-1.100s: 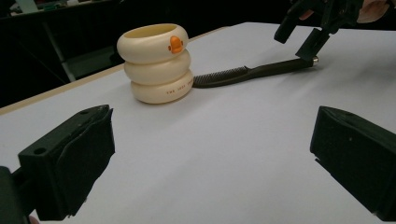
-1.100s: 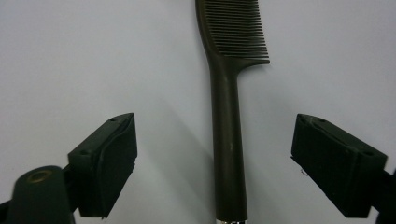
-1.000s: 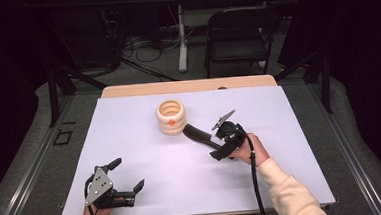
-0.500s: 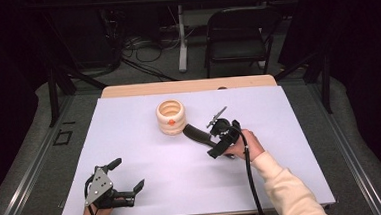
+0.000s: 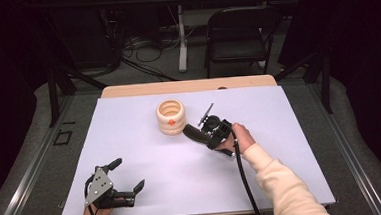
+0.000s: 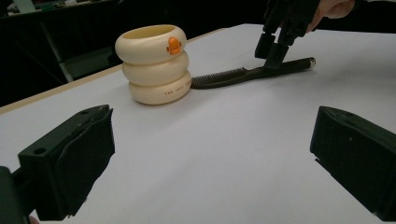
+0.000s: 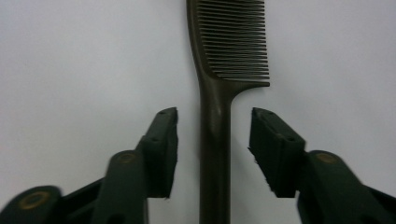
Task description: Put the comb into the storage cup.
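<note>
A black comb (image 5: 192, 133) lies flat on the white table, its teeth end touching or nearly touching a cream ringed cup (image 5: 170, 117) with an orange mark. My right gripper (image 5: 206, 128) points down over the comb's handle. In the right gripper view the handle (image 7: 215, 186) runs between the jaws of my right gripper (image 7: 215, 114), which have just been closing. A narrow gap remains on each side, so the pads do not press it. At the front left my left gripper (image 5: 128, 174) rests open and empty, facing the cup (image 6: 156, 63) and comb (image 6: 233, 77).
The white sheet (image 5: 282, 172) covers the table, with a wooden strip (image 5: 187, 86) along the far edge. A black chair (image 5: 239, 34) and cables stand on the floor behind the table.
My right gripper has slid left along the comb toward the cup, and its jaws have narrowed around the handle. The left gripper has not moved.
</note>
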`<state>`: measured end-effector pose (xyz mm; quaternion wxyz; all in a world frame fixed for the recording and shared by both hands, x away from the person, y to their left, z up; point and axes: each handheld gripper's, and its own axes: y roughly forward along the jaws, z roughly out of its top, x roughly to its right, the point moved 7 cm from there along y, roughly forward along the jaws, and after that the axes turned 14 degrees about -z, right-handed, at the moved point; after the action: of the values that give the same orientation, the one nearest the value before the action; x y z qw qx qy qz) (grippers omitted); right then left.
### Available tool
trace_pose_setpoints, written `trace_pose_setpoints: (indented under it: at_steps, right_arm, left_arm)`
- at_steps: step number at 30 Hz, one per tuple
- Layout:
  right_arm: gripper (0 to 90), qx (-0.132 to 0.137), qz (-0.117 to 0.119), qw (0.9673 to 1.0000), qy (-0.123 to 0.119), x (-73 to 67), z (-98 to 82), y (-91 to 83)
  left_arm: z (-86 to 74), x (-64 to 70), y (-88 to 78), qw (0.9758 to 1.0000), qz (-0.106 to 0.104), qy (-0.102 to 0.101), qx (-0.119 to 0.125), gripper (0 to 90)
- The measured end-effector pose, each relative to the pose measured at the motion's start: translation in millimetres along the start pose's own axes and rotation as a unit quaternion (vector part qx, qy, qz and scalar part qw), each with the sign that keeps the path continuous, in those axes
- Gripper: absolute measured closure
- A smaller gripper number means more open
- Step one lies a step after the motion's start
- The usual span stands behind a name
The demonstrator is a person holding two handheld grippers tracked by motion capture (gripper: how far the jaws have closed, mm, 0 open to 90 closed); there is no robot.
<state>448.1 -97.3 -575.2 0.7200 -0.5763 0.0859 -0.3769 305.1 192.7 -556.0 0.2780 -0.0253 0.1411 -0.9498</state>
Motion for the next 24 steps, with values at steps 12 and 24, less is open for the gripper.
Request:
trace_pose_setpoints:
  at_steps: [12,24]
  right_arm:
    - [63.9,-0.045,-0.004,0.9989,-0.008,-6.0,0.8,12.5]
    - [71.7,-0.056,-0.007,0.9983,0.018,-4.5,-1.4,21.0]
  left_arm:
    - [-0.4,0.4,0.4,1.0,-0.003,0.0,-0.002,0.2]
    - [-0.6,0.2,0.2,1.0,-0.003,0.001,-0.004,0.2]
